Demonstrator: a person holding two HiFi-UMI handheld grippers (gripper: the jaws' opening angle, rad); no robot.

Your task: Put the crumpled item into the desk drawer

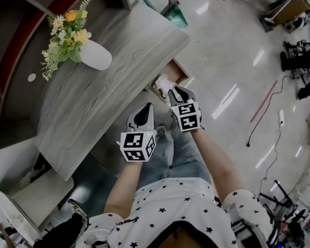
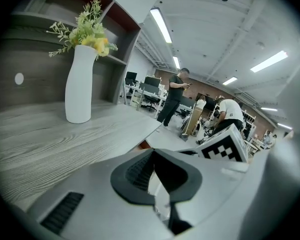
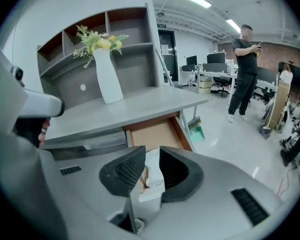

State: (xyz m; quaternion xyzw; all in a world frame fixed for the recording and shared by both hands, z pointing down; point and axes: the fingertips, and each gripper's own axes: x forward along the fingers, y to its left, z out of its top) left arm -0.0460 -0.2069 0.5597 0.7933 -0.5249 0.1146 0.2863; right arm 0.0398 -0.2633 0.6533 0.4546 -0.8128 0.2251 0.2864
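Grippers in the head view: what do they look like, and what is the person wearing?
Both the left gripper and right gripper are pale grey, wedge-shaped shells with black ribbed pads; each carries a white cube with black square markers. The person wears a short-sleeved white shirt with black stars and blue jeans.

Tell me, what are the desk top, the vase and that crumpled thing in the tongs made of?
Desk top: grey wood-grain, matte, probably laminate, going by its regular streaks. Vase: smooth white, faintly glossy, likely ceramic, perhaps plastic. Crumpled item: white, creased, thin, seemingly paper or tissue.
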